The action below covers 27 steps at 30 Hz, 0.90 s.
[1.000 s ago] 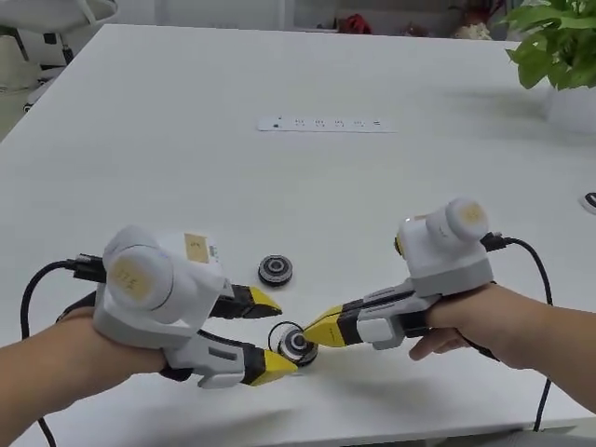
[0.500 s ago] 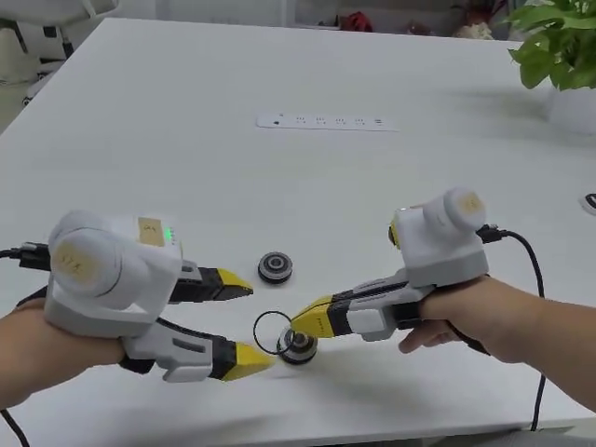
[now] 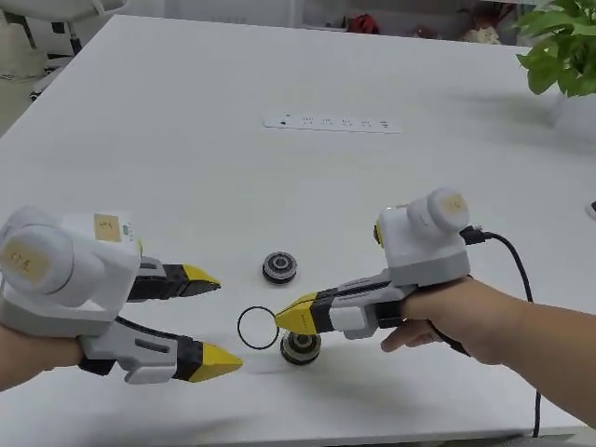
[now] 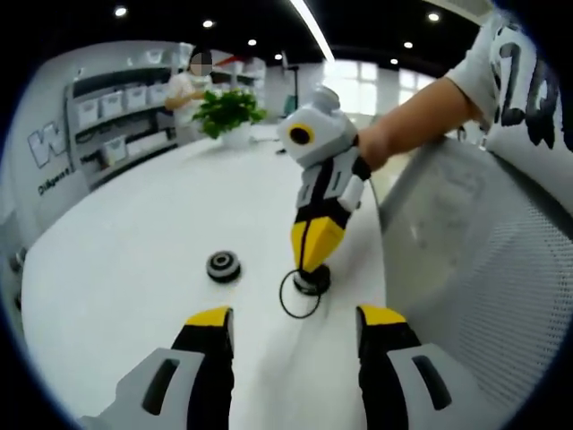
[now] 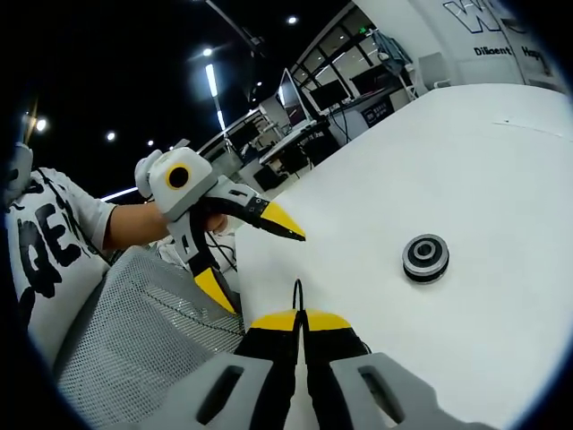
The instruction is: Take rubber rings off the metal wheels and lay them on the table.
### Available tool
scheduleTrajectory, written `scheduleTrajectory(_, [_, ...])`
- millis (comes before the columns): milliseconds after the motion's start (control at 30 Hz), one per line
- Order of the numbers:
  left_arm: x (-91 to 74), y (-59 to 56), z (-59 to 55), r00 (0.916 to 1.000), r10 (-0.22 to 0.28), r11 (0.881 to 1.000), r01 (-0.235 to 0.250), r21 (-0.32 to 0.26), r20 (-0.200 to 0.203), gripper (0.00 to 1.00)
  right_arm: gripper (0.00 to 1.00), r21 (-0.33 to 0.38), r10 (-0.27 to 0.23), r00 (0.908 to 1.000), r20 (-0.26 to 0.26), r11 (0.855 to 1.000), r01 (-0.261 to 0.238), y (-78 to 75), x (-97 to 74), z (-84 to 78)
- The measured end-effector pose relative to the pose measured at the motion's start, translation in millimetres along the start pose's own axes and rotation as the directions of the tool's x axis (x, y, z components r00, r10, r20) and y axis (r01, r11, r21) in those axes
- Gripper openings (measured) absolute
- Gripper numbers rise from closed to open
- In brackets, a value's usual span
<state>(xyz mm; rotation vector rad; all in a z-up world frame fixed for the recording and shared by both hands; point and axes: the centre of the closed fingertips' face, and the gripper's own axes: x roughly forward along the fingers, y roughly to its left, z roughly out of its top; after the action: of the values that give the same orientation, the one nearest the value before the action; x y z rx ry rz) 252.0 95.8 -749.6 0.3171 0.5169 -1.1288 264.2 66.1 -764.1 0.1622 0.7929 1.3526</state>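
Ring: a thin black rubber ring (image 3: 238, 328) is hanging as an open loop just left of the nearer wheel and is off it. I cannot tell whether it is touching the table (image 3: 186, 140).
Nearer wheel: a small metal wheel (image 3: 301, 348) is sitting flat on the table, directly under the right gripper's yellow tips.
Farther wheel: a second wheel (image 3: 278, 268) is lying flat a little behind, apart from the first, wearing a dark band around its rim.
Right gripper: the right gripper (image 3: 284, 318) is pointing left, held almost level by a hand, with its jaws clenched on the ring's right edge.
Left gripper: the left gripper (image 3: 231, 319) is pointing right at the ring, jaws spread wide and gripping nothing, tips near the ring but apart from it.
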Motion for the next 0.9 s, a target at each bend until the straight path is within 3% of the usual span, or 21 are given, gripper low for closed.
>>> scheduleTrajectory(900, [-10.3, 5.8, -7.1, 0.9993, 0.036, 0.999, -0.036, -0.030, -0.006, 0.57, 0.00, -0.056, -0.061, 0.9972, -0.044, 0.997, 0.059, -4.8, 24.7, -16.5])
